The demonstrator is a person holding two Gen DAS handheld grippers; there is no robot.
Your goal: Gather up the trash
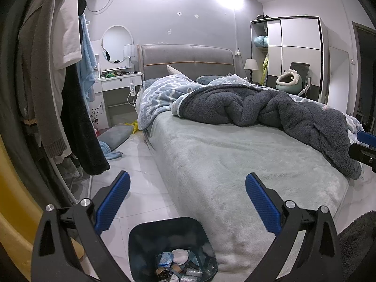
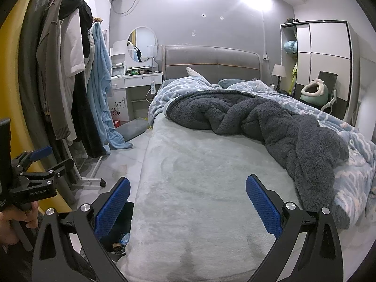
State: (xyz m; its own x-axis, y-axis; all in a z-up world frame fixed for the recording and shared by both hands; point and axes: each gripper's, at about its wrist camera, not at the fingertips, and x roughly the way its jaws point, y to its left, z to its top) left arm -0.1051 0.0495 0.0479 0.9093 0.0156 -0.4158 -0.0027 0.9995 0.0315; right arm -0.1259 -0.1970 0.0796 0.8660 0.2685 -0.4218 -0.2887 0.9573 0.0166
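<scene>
A dark trash bin stands on the floor at the foot-left corner of the bed, directly below my left gripper. Inside it lie several pieces of trash: white crumpled paper, a blue wrapper, brown scraps. The left gripper is open with nothing between its blue pads. My right gripper hangs open over the pale green bedsheet, holding nothing. In the right wrist view the bin shows only partly, behind the left finger. The left gripper appears there at the far left, held by a hand.
A bed with a grey headboard carries a dark fleece blanket and a blue patterned duvet. A clothes rack with hanging garments stands left. Towels and a cushion lie on the tiled floor. A wardrobe stands at the right.
</scene>
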